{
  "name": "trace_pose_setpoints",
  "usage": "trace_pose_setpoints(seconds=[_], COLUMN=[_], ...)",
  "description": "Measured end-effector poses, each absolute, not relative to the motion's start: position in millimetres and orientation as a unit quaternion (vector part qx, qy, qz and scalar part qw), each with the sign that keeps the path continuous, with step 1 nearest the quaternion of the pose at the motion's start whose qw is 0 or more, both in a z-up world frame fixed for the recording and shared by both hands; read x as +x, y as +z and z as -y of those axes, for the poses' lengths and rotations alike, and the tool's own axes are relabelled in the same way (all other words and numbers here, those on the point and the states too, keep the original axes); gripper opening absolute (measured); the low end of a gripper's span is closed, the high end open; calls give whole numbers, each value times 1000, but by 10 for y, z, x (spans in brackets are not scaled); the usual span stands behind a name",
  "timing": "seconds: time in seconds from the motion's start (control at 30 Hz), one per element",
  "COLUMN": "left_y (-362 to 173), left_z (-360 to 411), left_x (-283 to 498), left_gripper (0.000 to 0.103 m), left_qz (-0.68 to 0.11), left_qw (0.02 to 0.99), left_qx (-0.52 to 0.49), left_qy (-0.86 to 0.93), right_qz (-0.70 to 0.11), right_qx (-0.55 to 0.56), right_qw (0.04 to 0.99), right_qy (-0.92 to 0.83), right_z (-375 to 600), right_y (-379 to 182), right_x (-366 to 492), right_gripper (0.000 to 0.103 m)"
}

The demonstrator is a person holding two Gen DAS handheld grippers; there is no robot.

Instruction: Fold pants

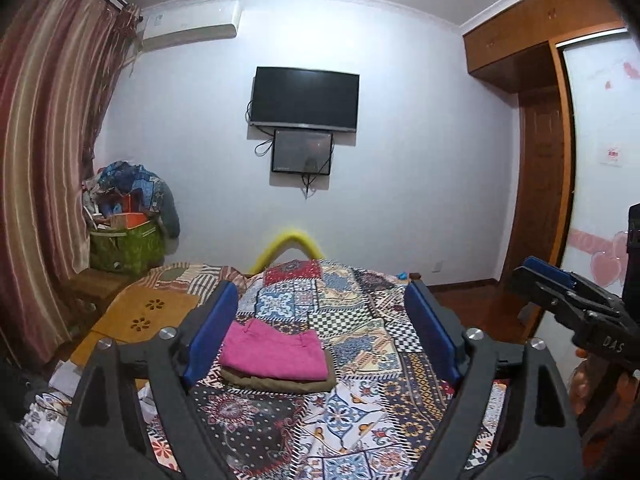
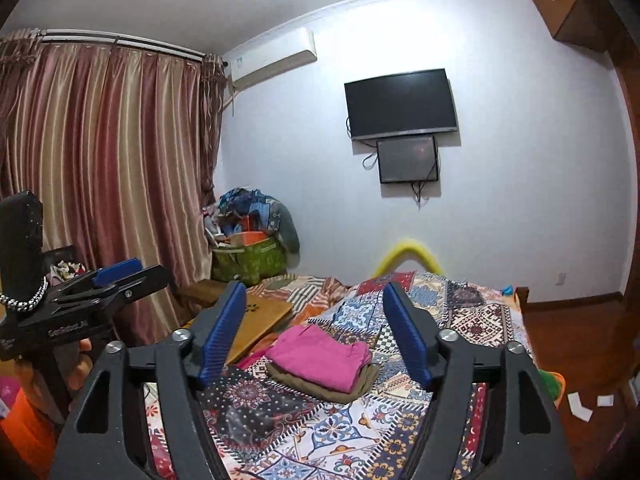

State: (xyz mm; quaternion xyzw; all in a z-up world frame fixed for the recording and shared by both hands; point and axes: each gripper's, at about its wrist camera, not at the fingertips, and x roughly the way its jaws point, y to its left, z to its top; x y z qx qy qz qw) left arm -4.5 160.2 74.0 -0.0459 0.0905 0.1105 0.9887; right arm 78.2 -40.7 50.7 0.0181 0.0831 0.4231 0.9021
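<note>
Where the left gripper (image 1: 320,328) looks out over the bed, its blue pads (image 1: 210,332) stand wide apart with nothing between them but air. Beyond them the pink pants (image 1: 274,350) lie folded into a neat rectangle, stacked on top of a folded olive garment (image 1: 280,383), both resting on the patchwork bedspread (image 1: 360,392) and touched by neither tool. A wooden lap table (image 1: 144,316) sits to the left of the stack. On the far wall hang a dark television (image 1: 304,98) and a smaller screen (image 1: 302,151) just below it, with an air conditioner (image 1: 188,24) up near the striped curtain (image 1: 44,168). A green bag (image 1: 126,246) heaped with cloth stands in the corner. At the right edge the right gripper (image 1: 560,284) shows from the side, held by a hand (image 1: 582,384).

From the right gripper's (image 2: 316,334) own camera the pads (image 2: 222,334) are also parted, less widely, and hold nothing. The pink pants (image 2: 320,356) lie ahead between them in the view, still on the olive garment (image 2: 360,388), on the bedspread (image 2: 340,432). The lap table (image 2: 260,320) is just left of the stack. The left gripper (image 2: 100,284) juts in from the left edge; a beaded bracelet (image 2: 26,300) is looped round its upright handle. The curtain (image 2: 112,168) fills the left side, the television (image 2: 400,104) hangs on the right.
</note>
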Motion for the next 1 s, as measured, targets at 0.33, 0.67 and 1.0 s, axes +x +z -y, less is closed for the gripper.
trace_pose_setpoints(seconds=[0.33, 0.67, 1.0], left_y=[666, 550, 524], left_z=[-1368, -1318, -1324], left_x=[-273, -265, -278], left_gripper=[103, 103, 103], left_qz=[-77, -84, -85], left_qw=[990, 989, 989], left_qx=[-40, -36, -36], left_qy=[109, 114, 111], right_qz=[-79, -68, -75], right_qx=[30, 26, 25], right_qw=[908, 916, 917], right_qy=[410, 394, 391], right_z=[434, 466, 490], right_y=[464, 436, 384], right_x=[706, 585, 581], right_gripper=[86, 103, 103])
